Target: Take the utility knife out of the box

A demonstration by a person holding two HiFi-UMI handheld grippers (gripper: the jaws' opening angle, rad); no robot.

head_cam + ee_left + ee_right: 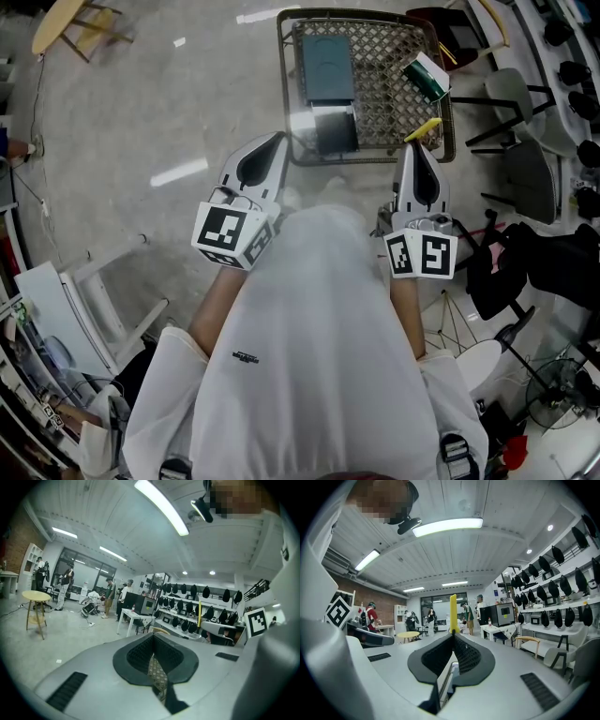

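Note:
A yellow utility knife [424,129] sticks out from the tip of my right gripper [413,142], which is shut on it just in front of the wicker table. In the right gripper view the knife [453,613] stands upright as a yellow bar between the closed jaws of the right gripper [453,633]. A small green and white box [428,77] lies on the table just beyond it. My left gripper [281,136] hovers at the table's near left corner, shut with nothing in it. In its own view the left gripper [153,635] has its jaws together.
The wicker table [394,56] also carries a dark teal box [325,67] and a clear case [333,129]. Chairs [525,159] and a black bag [530,267] crowd the right. A wooden stool [58,21] stands far left, a white rack [66,309] near left.

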